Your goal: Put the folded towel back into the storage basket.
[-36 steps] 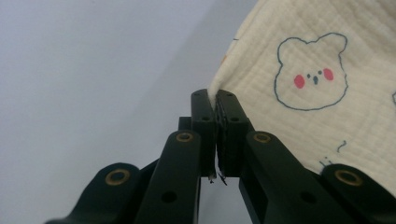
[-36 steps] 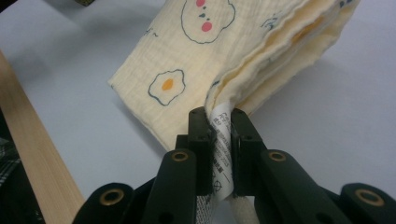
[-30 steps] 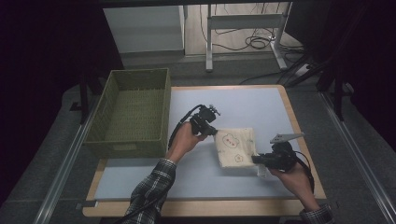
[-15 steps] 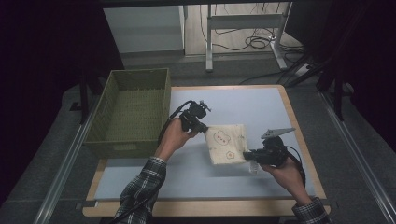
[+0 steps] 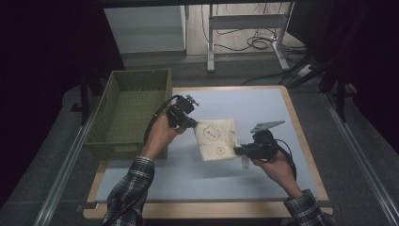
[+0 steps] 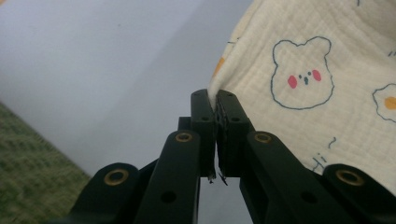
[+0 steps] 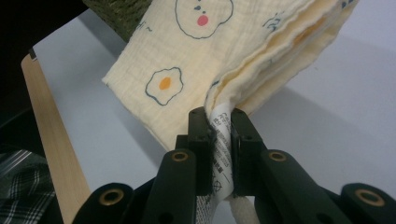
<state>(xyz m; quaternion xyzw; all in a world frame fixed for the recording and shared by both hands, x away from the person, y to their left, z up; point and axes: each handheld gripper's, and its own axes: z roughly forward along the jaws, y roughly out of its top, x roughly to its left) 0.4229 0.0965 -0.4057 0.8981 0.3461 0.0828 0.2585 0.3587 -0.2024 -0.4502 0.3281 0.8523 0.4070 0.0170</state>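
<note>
- My left gripper [image 6: 215, 105]: jaws clamped on a corner of the folded cloth [image 5: 217, 139].
- My right gripper [image 7: 219, 121]: jaws pinching the cloth's edge and care label [image 7: 220, 154].

The table [image 5: 263, 101] has a pale blue top with a light wood edge around it. A green woven basket [image 5: 131, 110] sits at its left side, partly over the edge. The folded cloth [image 5: 217, 139] is held up over the middle, and its shadow falls on the blue top.
</note>
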